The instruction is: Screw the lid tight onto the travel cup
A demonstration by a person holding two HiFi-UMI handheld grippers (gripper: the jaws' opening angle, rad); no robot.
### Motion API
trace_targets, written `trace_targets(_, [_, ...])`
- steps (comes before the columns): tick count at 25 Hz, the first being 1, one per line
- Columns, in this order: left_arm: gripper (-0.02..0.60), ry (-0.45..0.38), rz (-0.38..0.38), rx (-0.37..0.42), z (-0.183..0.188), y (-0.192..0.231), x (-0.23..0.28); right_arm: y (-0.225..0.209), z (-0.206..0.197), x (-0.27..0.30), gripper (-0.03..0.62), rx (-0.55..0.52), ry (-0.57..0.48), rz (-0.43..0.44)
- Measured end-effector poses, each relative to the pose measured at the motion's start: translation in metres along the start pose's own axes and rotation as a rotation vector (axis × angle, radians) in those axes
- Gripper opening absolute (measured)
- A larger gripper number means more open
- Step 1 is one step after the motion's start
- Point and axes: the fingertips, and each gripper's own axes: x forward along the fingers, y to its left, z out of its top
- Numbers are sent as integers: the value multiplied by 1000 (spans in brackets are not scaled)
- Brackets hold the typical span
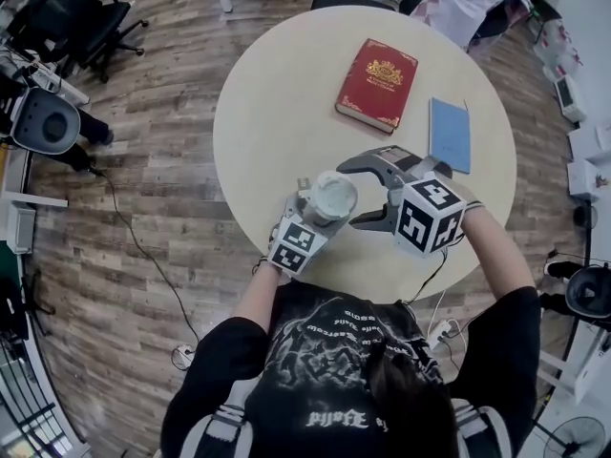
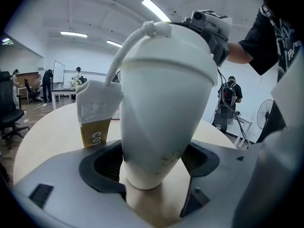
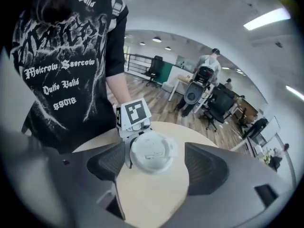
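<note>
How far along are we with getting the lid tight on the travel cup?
Done: the lid sits on the travel cup and looks seated. In hand: the left tool clamps the cup's lower body, and the right tool is open, its jaws clear of the lid on both sides. Left: tightness can't be seen, so likely another grip and twist, or a check, remains.

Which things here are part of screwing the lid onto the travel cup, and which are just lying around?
In the job:
travel cup, clamped in the left tongs
lid, sitting on the cup
right tongs, open by the lid, not pressing on it

Just lying about:
red book
blue notebook
Both lie on the round table, away from the cup.
</note>
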Motion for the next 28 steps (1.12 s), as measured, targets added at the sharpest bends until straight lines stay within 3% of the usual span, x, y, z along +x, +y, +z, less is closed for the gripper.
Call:
trace_targets(4, [396,6,-11,2,-1,-1,0,1,-6,15,403,-184,137,129])
trace_targets(13, [396,16,-28,16,-1,0,1,2,-16,32,423,-554,339,336])
trace_targets(19, [396,22,-49,28,-1,1,0,8,-20,39,386,-587,387,433])
trace_targets(28, [396,28,-54,26,-2,1,0,8,-20,42,390,-514,414,470])
